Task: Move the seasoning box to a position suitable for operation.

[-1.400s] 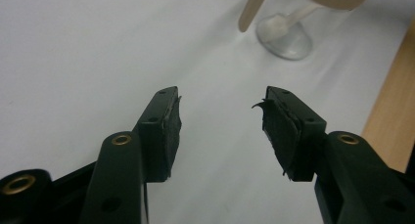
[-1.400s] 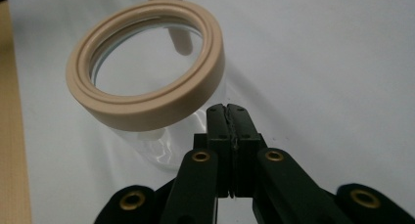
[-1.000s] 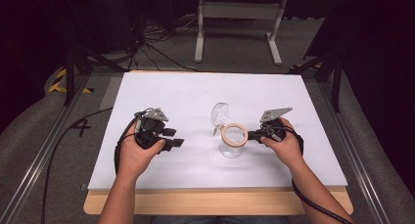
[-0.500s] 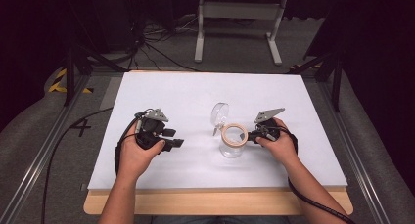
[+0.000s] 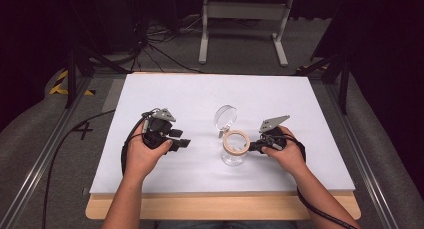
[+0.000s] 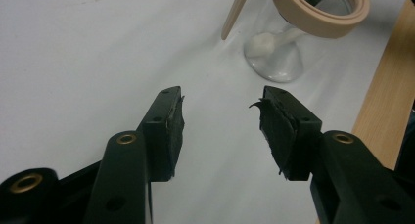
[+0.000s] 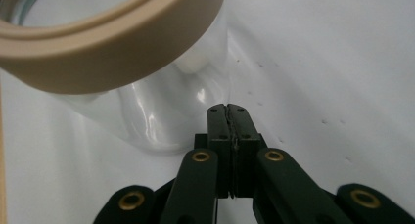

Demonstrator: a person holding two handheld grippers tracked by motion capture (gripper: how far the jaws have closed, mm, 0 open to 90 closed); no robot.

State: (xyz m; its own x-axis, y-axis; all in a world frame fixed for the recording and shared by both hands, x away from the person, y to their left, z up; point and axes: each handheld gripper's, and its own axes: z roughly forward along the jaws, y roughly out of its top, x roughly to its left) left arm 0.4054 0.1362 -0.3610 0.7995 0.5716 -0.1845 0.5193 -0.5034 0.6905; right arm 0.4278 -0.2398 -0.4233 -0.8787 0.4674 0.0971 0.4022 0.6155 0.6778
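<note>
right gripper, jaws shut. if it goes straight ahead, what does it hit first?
Most likely the clear glass jar, low on its wall under the tan rim. The right gripper sits just short of it; the exact gap is unclear.

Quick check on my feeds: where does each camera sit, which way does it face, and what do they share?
High view: above the near edge, looking forward and down on the table; both forearms, left tongs, right tongs.
Left gripper view: along its open jaws toward the jar.
Right gripper view: along shut jaws, close to the jar's side.
Shared: all three show the jar's tan rim.
</note>
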